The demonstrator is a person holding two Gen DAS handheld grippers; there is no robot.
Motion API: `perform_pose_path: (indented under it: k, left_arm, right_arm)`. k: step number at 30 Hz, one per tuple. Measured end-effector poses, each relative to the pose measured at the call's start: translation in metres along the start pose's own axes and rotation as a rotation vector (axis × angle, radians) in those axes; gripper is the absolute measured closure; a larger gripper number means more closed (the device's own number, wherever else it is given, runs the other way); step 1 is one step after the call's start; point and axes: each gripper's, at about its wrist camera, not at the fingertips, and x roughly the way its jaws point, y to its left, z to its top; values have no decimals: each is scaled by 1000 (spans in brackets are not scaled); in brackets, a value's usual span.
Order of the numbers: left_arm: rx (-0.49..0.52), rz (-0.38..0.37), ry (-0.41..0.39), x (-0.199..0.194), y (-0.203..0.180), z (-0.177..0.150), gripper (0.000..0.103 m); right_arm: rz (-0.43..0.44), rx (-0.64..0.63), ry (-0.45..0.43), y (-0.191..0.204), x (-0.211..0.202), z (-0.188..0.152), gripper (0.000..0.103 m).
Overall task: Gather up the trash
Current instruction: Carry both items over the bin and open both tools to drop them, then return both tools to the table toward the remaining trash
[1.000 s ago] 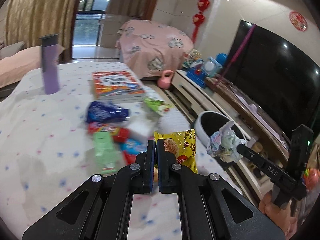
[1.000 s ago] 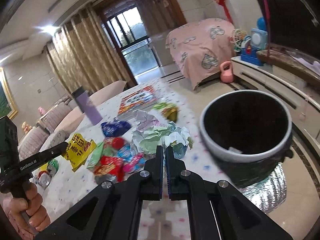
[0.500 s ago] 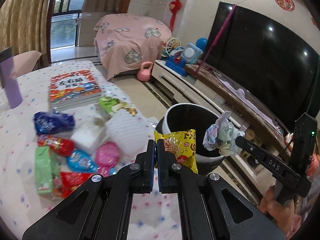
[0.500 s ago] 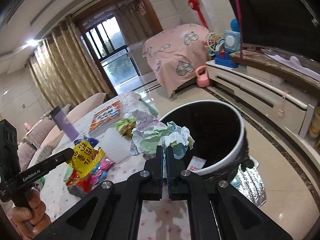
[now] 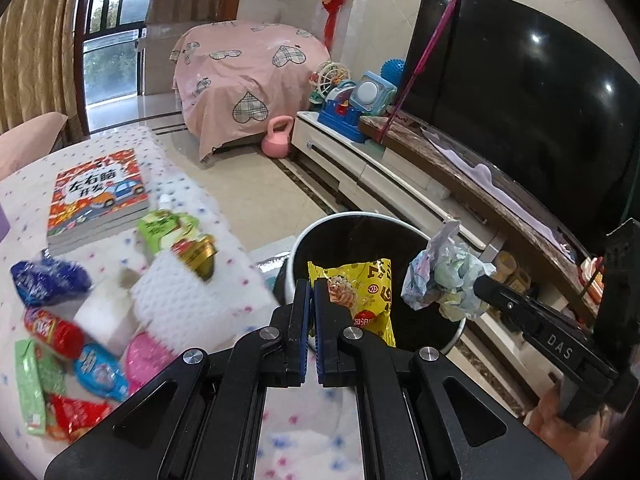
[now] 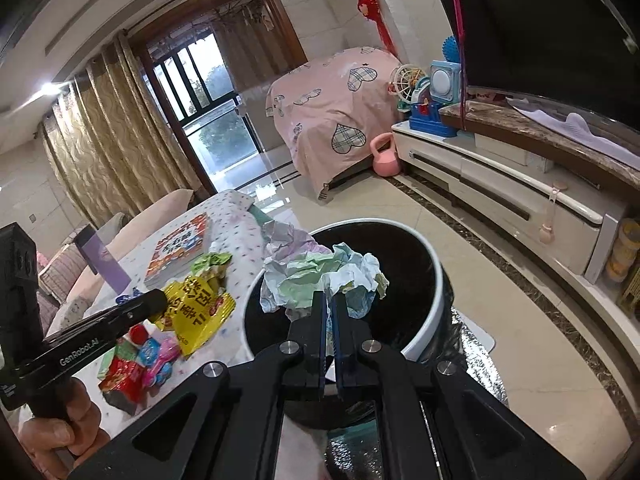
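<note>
Two loads held, both over the bin. Left gripper point(image 5: 312, 286) clamped on yellow snack packet point(image 5: 362, 300), hanging lengthwise at the near rim. Right gripper point(image 6: 329, 300) pinched on crumpled paper wad point(image 6: 320, 276), nearer the centre. Trash bin point(image 6: 434, 300) mouth directly below. More wrappers point(image 5: 60, 340) remain on the table point(image 5: 24, 188).

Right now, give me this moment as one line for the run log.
left fingers: shut on yellow snack bag | right fingers: shut on crumpled paper | both items: over bin mouth | release: not yet | table: wrappers left

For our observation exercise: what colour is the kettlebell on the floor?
Pink kettlebell, clearest in the right wrist view.
</note>
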Motion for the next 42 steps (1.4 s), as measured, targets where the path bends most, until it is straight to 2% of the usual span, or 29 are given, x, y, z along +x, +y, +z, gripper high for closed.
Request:
perform_pose_path:
  k: [15,17,18,19,20,21,22,23,24,26,28,30,35,42]
  left_arm:
    - [13,2,55,43,-13,3,101]
    - [8,-6,67,47,-14,3,98]
    - [7,-11,72,47,-14,3,92]
    - [5,-6,76,48,-13,3,76]
    - [2,-1,72,46,-13,3,66]
    - [-2,1,62,44,-12,3,49]
    - [-7,3,47,39,-11,2,44]
    - [-8,3,41,36,-10,2,44]
    - [-9,5,41,34,-9,2,44]
    - [-20,1,43,28,-6,0,40]
    - [-24,1,33,19,-3,-4,33]
    - [-24,11,27,10,2,-9,30]
    - [-42,16,30,-14,17,-28,29]
    - [-83,35,30,-49,44,-53,29]
  right_arm:
    - [-27,-27,64,-12,26,6,100]
    - [-27,-25,76,-13,30,6,98]
    - [-25,-22,81,-14,32,7,95]
    - [-31,-19,83,-15,34,7,95]
    - [-30,-15,85,-17,35,7,93]
    - [-27,-9,90,-19,36,7,87]
    - [-22,1,94,-21,36,7,79]
    - [-17,8,92,-22,36,7,62]
    - [-14,11,88,-23,34,7,54]
    - [-17,12,75,-21,30,6,52]
    - [-5,23,68,-20,25,5,42]
    - [2,28,56,-16,21,3,30]
    - [23,32,42,-2,11,-5,16]
    - [65,33,58,27,4,-27,12]
